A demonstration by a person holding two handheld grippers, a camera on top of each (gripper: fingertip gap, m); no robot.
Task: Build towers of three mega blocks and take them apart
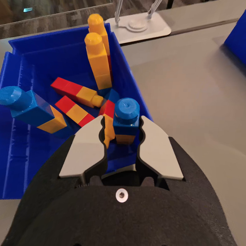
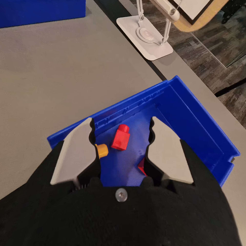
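My left gripper [image 1: 121,118] hanging released around a blue-topped tower [image 1: 125,123], only its right pad touching, my right gripper [image 2: 121,119] gaping over a red block [image 2: 121,138].

I am hovering my left gripper [image 1: 121,119] over the blue bin [image 1: 63,43], its jaws standing apart around a blue-topped tower [image 1: 125,122]; the right pad is touching it, the left pad is clear. Other towers are lying and leaning in the bin. A white stand base [image 1: 141,30] is sitting on the grey table [image 1: 186,93] beyond.
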